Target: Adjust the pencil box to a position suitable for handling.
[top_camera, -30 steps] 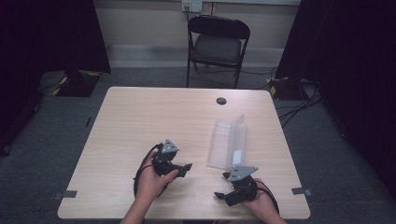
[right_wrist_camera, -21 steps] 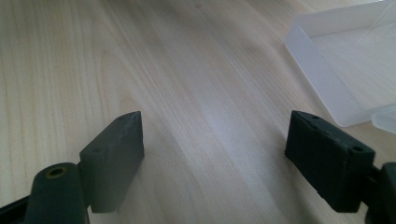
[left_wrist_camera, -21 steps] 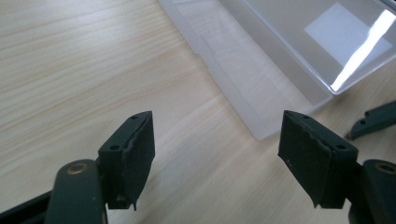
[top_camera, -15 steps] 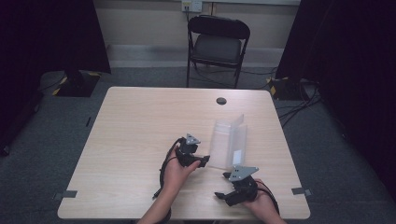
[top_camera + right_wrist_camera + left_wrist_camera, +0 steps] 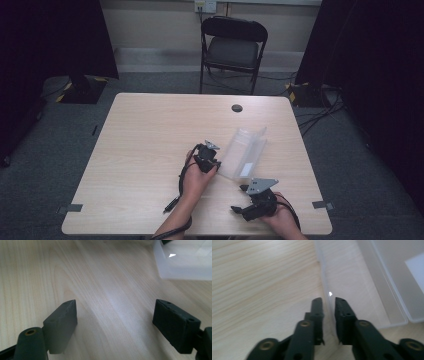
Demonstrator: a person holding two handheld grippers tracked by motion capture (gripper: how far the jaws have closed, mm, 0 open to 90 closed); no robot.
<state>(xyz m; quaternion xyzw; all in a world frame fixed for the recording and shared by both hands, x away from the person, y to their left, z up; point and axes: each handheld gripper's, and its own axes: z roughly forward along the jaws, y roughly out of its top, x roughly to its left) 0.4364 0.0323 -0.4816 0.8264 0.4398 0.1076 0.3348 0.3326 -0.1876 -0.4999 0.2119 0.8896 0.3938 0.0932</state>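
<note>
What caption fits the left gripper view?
Left gripper jaws closed on the wall of a clear box on the table.

One clear plastic box (image 5: 243,152) is lying on one table (image 5: 145,150); one folding chair (image 5: 232,47) is standing behind the table.

No readable text anywhere; white label (image 5: 245,169) on clear plastic box (image 5: 243,150) shows blank.
</note>
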